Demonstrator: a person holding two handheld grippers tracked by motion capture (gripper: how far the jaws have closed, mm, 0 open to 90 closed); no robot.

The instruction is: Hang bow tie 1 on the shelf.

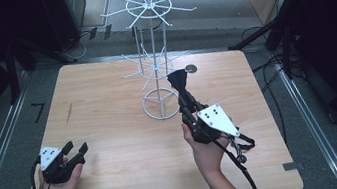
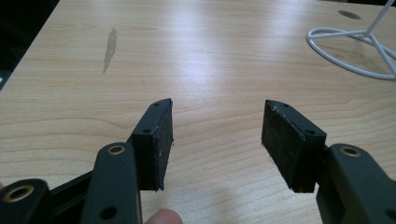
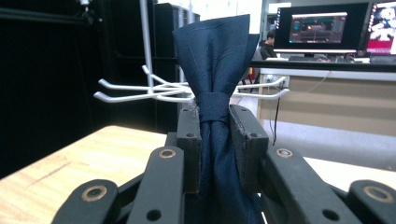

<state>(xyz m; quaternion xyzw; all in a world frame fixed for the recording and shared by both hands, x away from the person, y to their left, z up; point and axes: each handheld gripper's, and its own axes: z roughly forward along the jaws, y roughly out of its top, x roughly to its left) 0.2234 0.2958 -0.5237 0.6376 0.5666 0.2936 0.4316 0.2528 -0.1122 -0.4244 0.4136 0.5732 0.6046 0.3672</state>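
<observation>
Two hand-held grippers work at the near edge of the pale wooden table (image 1: 111, 133). The left gripper (image 1: 74, 150) rests low by the near-left corner, its jaws spread wide with nothing between them; in the left gripper view its pads (image 2: 159, 140) frame bare wood and the ring foot of the rack shows far off. The right gripper (image 3: 217, 149) is lifted above the table's middle, and its jaws are clamped on a dark navy fabric bow tie (image 3: 215, 56), gripping just below the knot so that one wing stands up above the pads (image 3: 189, 140).

Just beyond stands the white wire display rack (image 1: 154, 51), a slim post on a ring base with two tiers of radiating arms. In the right gripper view the lower tier's prongs (image 3: 126, 91) lie right behind the knot.

The step in hand looks like hanging the tie on a prong. To do it well, keep the clamp firm, approach level with the prong, and avoid nudging the light rack, which may tip or spin.
</observation>
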